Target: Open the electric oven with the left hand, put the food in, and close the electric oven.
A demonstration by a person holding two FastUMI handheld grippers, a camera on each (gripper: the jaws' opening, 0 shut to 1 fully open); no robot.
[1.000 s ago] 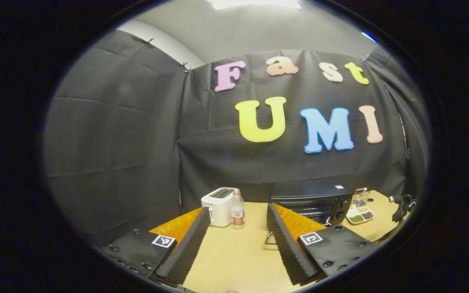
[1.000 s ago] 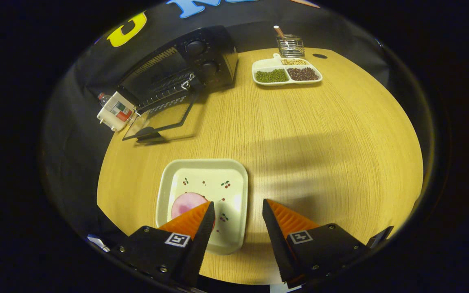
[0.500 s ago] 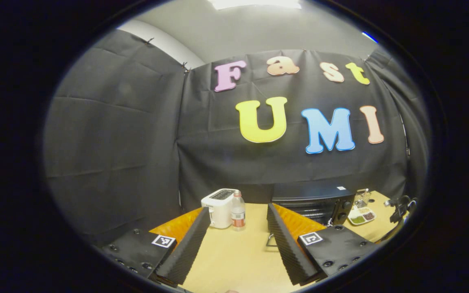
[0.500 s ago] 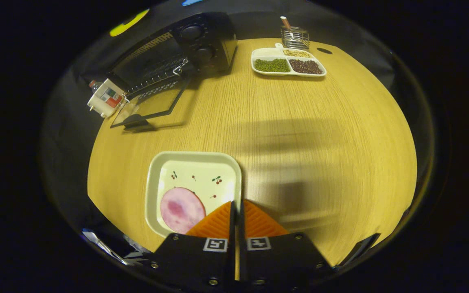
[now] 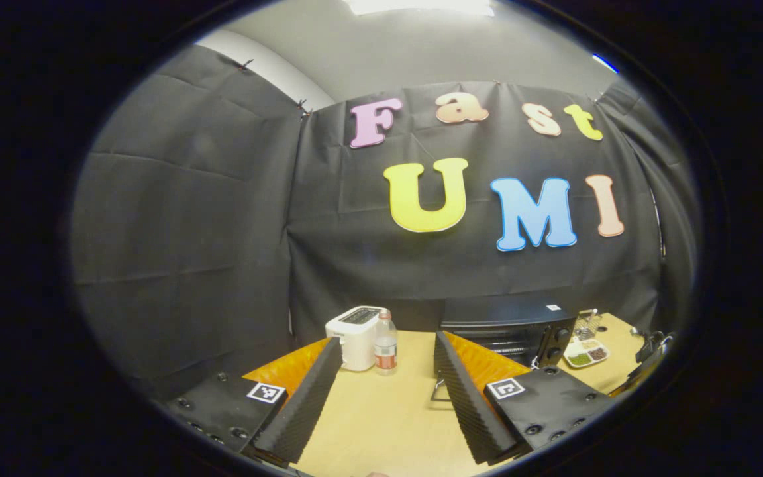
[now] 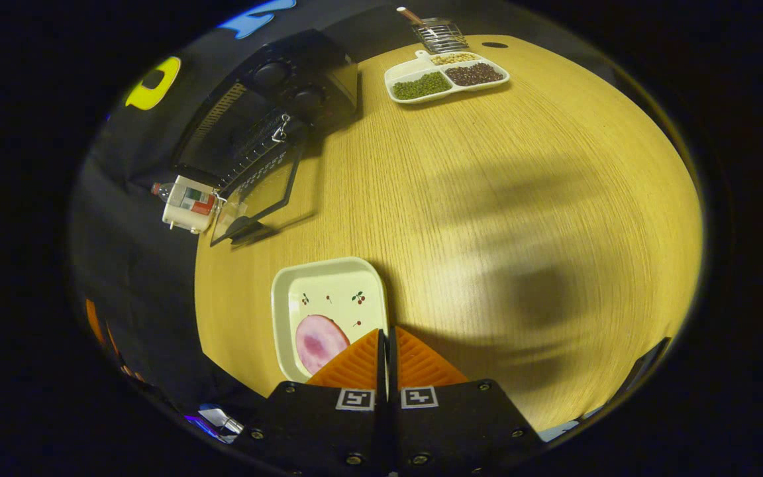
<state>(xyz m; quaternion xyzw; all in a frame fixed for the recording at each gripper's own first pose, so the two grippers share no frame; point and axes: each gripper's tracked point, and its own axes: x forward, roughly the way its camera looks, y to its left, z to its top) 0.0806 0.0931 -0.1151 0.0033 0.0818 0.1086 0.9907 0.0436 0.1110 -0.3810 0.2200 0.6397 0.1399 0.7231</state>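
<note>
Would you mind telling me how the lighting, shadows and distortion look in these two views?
Right gripper view: broad soft shadows darken the wooden table, its edge bowed by fisheye; the open black electric oven sits dim. Left gripper view: a bright ceiling light glares at the top and the black cloth wall curves outward.

ham (image 6: pixel 318 341) on plate (image 6: pixel 328 285), oven (image 6: pixel 269 112) behind

Black gripper (image 6: pixel 386 338) housings studded with screws, each bearing a small white square tag with black marks; ribbed, wedge-shaped fingers (image 5: pixel 302 404).
</note>
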